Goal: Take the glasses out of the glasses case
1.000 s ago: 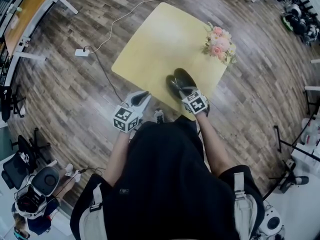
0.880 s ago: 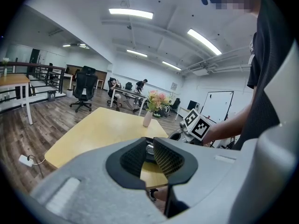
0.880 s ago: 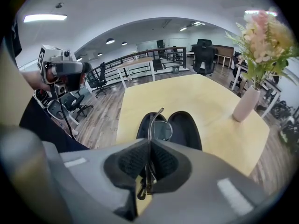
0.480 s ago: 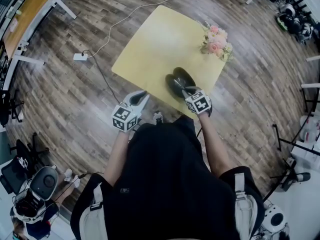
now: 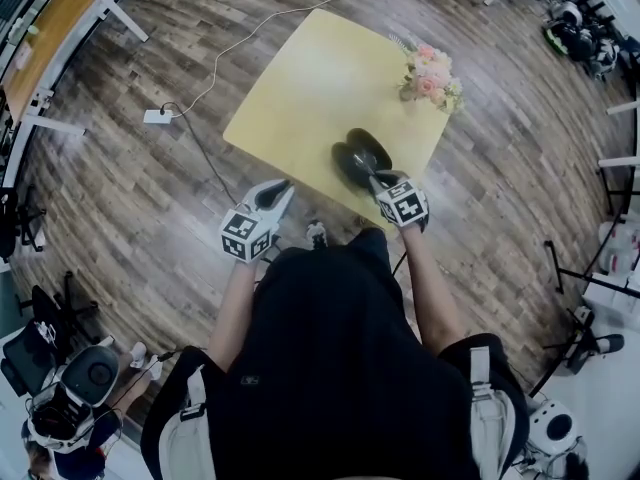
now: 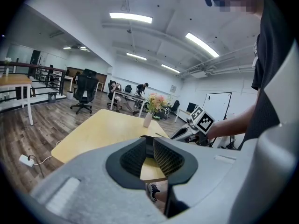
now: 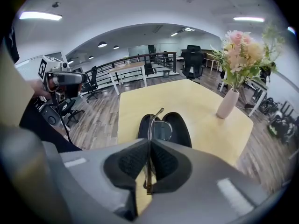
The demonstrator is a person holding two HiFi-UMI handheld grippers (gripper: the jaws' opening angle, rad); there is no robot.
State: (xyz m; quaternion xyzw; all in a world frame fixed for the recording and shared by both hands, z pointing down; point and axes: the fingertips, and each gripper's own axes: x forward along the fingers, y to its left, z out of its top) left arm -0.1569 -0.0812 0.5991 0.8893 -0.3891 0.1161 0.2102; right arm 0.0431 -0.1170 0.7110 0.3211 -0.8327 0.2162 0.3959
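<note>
The black glasses case (image 5: pixel 352 156) lies open near the front edge of the yellow table (image 5: pixel 310 78). In the right gripper view its two halves (image 7: pixel 180 124) lie just beyond my jaws. My right gripper (image 5: pixel 376 180) is shut on the thin-framed glasses (image 7: pixel 160 129), pinching them edge-on above the case, one lens and a temple sticking out forward. My left gripper (image 5: pixel 281 192) hangs off the table's near left edge, over the floor. Its jaws (image 6: pixel 152 143) are shut with nothing between them.
A vase of pink flowers (image 5: pixel 430 76) stands at the table's far right corner. A white power strip (image 5: pixel 157 116) and its cable lie on the wooden floor to the left. Desks and office chairs stand around the room's edges.
My right gripper has drifted slightly right and toward me with the glasses in it. The left gripper has barely moved.
</note>
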